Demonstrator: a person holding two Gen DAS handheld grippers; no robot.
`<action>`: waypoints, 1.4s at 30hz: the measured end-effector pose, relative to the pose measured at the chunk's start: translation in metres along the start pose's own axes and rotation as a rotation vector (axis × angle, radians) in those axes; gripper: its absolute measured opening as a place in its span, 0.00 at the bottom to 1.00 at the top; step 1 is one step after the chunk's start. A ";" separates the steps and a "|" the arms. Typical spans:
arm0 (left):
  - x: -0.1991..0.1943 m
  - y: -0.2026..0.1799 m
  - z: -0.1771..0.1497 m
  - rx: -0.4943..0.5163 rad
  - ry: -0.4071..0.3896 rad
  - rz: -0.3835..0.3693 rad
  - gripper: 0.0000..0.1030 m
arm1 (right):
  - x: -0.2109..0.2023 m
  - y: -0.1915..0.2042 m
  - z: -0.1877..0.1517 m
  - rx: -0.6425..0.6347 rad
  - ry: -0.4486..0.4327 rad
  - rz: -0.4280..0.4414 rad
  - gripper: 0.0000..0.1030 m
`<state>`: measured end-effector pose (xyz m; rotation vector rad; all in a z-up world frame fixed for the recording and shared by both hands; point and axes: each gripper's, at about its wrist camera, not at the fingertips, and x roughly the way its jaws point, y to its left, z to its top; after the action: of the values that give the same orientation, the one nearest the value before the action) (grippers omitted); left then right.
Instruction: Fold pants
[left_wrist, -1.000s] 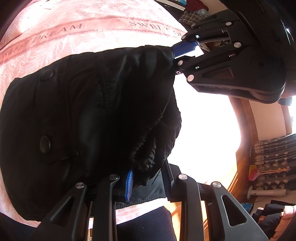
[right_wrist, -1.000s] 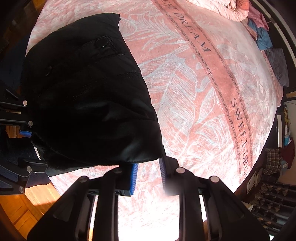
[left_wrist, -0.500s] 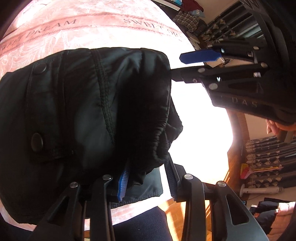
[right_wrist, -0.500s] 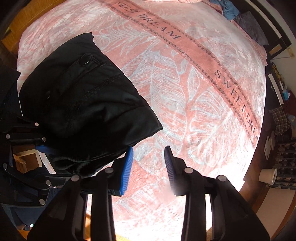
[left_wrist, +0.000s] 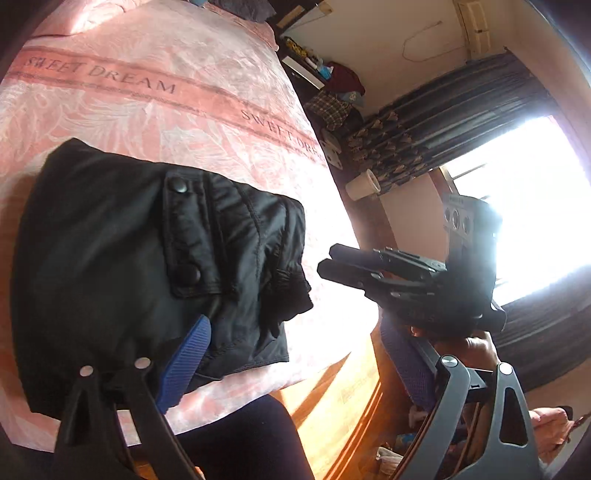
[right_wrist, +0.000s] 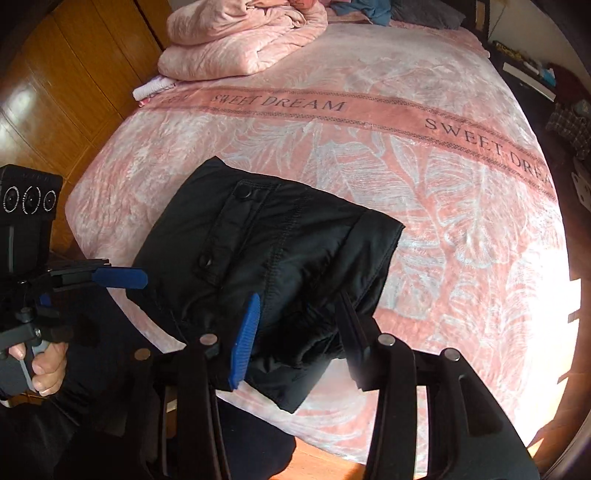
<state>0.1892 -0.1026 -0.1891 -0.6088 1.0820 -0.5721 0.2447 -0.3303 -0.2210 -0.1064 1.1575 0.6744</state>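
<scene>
The black pants lie folded into a compact bundle on the pink bedspread near the bed's front edge; they also show in the left wrist view. My left gripper is open and empty, pulled back above the bundle's near edge. My right gripper is open and empty, its jaws spread above the bundle's near end. The right gripper appears in the left wrist view, to the right of the pants. The left gripper shows in the right wrist view, left of the pants.
A folded pink quilt lies at the head of the bed. A wooden wardrobe stands left of the bed. Wooden floor lies below the front edge. A curtained bright window and cluttered shelves are to the right.
Both grippers have let go of the pants, opened wide and drawn back. The folded bundle now rests on the bed.
</scene>
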 end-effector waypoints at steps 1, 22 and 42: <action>-0.009 0.011 0.001 -0.015 -0.017 0.015 0.91 | 0.004 0.005 -0.007 0.023 -0.020 0.046 0.41; -0.055 0.133 -0.036 -0.221 -0.047 0.126 0.91 | 0.056 -0.100 -0.099 0.834 -0.234 0.356 0.20; -0.030 0.142 -0.014 -0.237 -0.040 0.126 0.92 | 0.045 -0.102 -0.010 0.670 -0.309 0.244 0.29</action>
<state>0.1835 0.0154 -0.2742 -0.7493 1.1505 -0.3233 0.3021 -0.3968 -0.2908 0.6921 1.0490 0.4628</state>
